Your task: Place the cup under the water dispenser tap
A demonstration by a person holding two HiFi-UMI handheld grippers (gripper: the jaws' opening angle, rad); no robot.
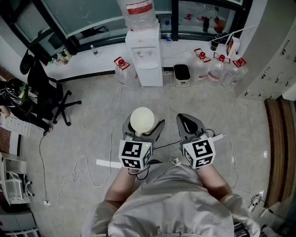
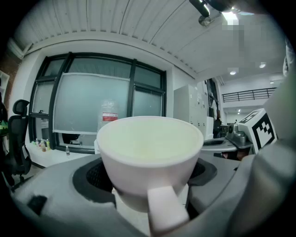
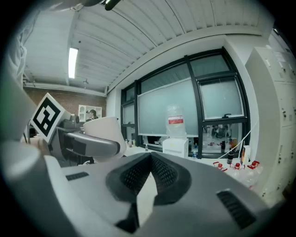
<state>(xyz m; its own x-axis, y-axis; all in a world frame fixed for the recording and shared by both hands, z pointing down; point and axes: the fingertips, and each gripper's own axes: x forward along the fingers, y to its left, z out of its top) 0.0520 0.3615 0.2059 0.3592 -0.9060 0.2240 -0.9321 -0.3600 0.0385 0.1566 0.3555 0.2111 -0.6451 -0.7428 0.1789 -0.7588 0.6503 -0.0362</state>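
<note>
Clamps white cup (image 1: 142, 119) in left gripper (image 1: 144, 126) fingers; holds right gripper (image 1: 185, 119) fingers closed, empty. Faces water dispenser (image 1: 147, 55) at 12 o'clock across open floor (image 1: 92, 115), bottles (image 1: 121, 67) at 11 and 1.

A white cup (image 1: 142, 120) is sitting upright between the jaws of the left hand-held gripper (image 1: 144, 122), which are pressing on its sides. Its mouth is facing up, its inside is showing empty, and its handle is pointing back toward the person. The white water dispenser (image 1: 144, 55) is standing on the floor (image 1: 92, 106), well apart from the cup, and is carrying an upturned clear bottle (image 1: 138, 11) with a red label. Its taps are too small to make out.
</note>
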